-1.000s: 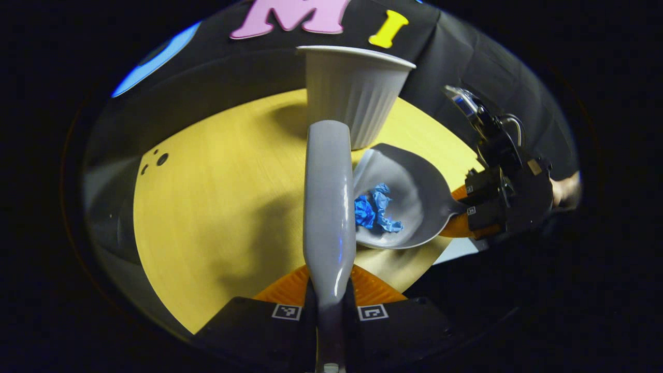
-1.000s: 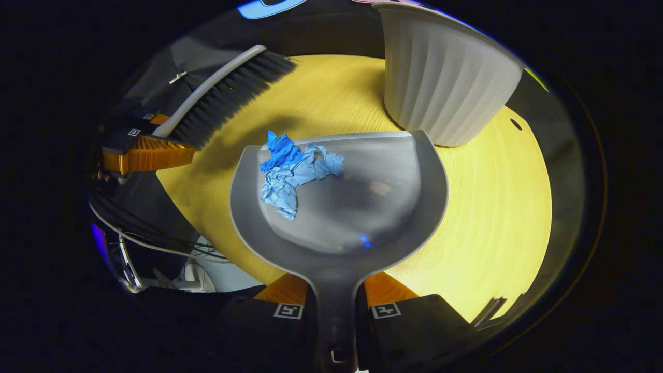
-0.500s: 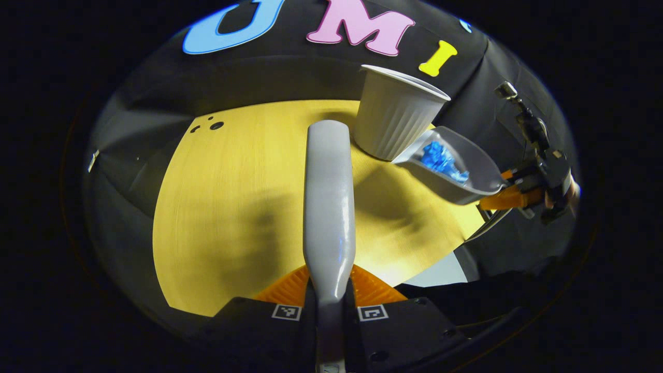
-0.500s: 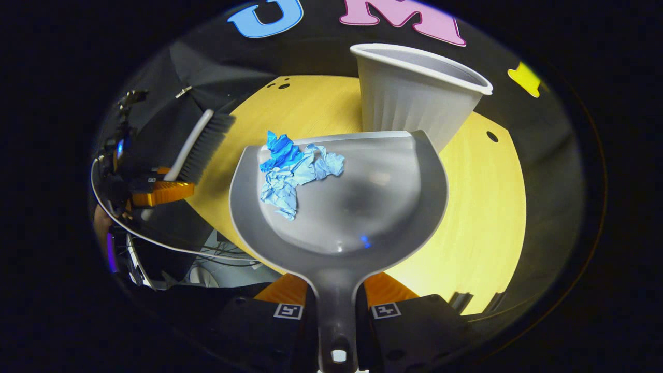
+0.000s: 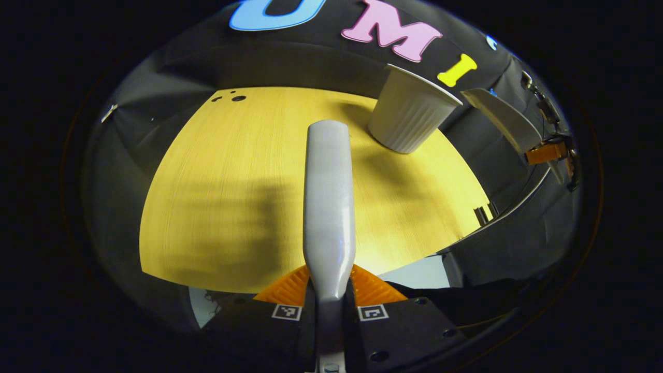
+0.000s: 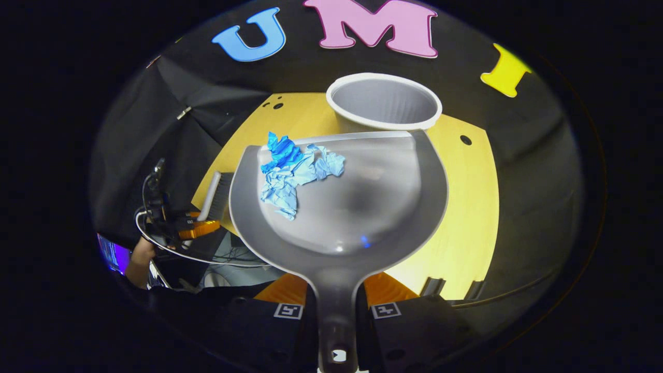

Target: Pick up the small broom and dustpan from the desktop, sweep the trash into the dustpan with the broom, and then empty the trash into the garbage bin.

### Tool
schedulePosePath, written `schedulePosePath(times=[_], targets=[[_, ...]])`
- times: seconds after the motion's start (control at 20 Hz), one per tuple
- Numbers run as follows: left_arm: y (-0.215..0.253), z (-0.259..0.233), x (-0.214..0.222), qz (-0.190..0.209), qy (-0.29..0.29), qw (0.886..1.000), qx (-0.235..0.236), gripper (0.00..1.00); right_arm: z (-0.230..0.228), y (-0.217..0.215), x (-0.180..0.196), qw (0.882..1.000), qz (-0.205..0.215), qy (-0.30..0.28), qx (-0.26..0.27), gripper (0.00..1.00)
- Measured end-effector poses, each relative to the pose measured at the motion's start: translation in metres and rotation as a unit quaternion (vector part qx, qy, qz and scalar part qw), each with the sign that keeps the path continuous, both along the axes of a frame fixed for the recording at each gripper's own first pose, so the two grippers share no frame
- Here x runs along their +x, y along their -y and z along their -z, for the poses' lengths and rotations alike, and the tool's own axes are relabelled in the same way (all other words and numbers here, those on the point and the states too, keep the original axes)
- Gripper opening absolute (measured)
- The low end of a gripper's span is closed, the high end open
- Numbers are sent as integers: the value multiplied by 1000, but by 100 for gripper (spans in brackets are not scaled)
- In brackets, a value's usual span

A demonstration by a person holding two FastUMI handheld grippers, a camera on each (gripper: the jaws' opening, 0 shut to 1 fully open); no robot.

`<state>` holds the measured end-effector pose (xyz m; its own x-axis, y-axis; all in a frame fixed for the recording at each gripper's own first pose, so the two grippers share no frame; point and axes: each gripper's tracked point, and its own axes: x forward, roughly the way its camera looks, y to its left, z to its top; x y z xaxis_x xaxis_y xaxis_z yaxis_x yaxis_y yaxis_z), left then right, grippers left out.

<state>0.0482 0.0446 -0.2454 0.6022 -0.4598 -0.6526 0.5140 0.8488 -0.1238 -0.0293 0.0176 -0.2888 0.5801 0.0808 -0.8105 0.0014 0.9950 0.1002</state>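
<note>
The step in hand is the emptying: the sweeping looks done, since the crumpled blue paper lies inside the grey dustpan and the yellow worktop shows no trash on its bare surface. The right gripper is clamped on the dustpan's handle, both fingers pressing its sides, and holds the pan raised above the worktop with its front lip just short of the white ribbed garbage bin, whose open mouth shows beyond and below that lip. The bin stands near the far edge of the worktop, toward the far right corner as the left gripper view has it. The paper sits at the pan's front left, close to the lip, so the next move calls for carrying the lip over the bin's rim and tipping the pan forward; because the wad lies off to one side, the pan probably needs centring so the paper falls inside rather than past the rim. The wad looks light and loosely crushed, in two shades of blue, and may cling or slide late. The left gripper is closed on the handle of the small broom, held clear over the near edge of the worktop, well apart from the bin.
</note>
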Motion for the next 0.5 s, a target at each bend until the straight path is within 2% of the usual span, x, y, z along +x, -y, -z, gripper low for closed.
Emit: schedulePosePath(times=[0.35,0.5], targets=[[-10,-15,-1,-26,9,1000,-11,25,6,4,7,998,10,44,-40,33],[-12,-24,2,-32,14,999,-15,25,6,13,10,995,13,48,-82,33]])
